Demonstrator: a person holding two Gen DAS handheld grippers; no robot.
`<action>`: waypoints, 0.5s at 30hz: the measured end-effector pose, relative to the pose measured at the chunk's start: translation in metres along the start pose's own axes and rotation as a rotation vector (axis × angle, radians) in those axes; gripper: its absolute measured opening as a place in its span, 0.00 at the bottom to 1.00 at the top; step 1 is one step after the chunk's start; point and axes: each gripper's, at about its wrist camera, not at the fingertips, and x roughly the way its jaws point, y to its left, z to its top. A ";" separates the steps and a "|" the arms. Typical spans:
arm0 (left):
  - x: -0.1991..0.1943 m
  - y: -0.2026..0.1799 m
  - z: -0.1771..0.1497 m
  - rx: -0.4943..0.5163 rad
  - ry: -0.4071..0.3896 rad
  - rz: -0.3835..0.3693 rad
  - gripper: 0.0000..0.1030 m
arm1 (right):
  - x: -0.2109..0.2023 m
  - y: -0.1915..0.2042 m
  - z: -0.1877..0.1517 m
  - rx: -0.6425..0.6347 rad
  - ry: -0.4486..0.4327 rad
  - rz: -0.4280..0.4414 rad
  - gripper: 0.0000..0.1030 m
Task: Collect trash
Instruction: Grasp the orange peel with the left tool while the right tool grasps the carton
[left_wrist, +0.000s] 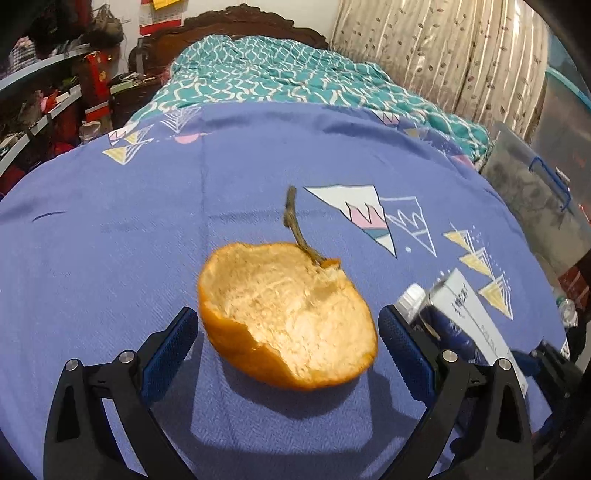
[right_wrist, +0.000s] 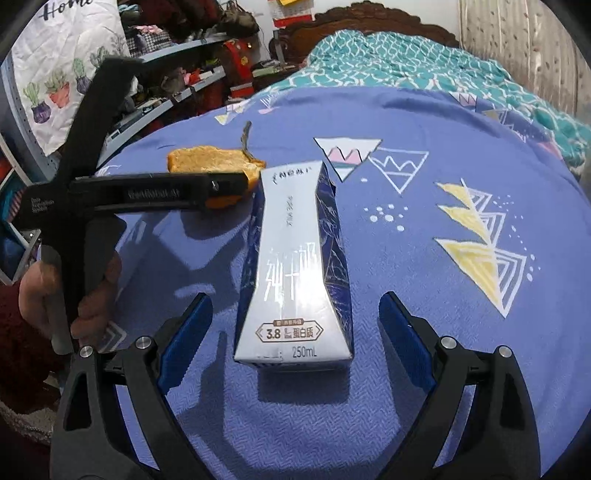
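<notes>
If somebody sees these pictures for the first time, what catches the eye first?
Probably the orange peel, a hollow half shell with its stem, lying on the blue bedsheet between the open left gripper fingers. Next, the milk carton flat on the sheet, between the open right gripper fingers.

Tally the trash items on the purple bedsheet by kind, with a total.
Orange peel: 1
Milk carton: 1
Plastic bottle: 1, only its capped top shows beside the carton
Total: 3
</notes>
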 end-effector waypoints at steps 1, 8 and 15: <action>0.000 0.000 0.001 -0.007 -0.002 -0.004 0.92 | -0.001 -0.001 -0.001 0.008 -0.001 -0.001 0.88; -0.005 0.005 0.004 -0.033 -0.038 -0.033 0.74 | 0.000 -0.008 -0.002 0.059 0.000 -0.001 0.88; -0.002 0.011 0.002 -0.069 -0.022 -0.053 0.29 | -0.002 -0.004 -0.001 0.042 -0.010 -0.026 0.88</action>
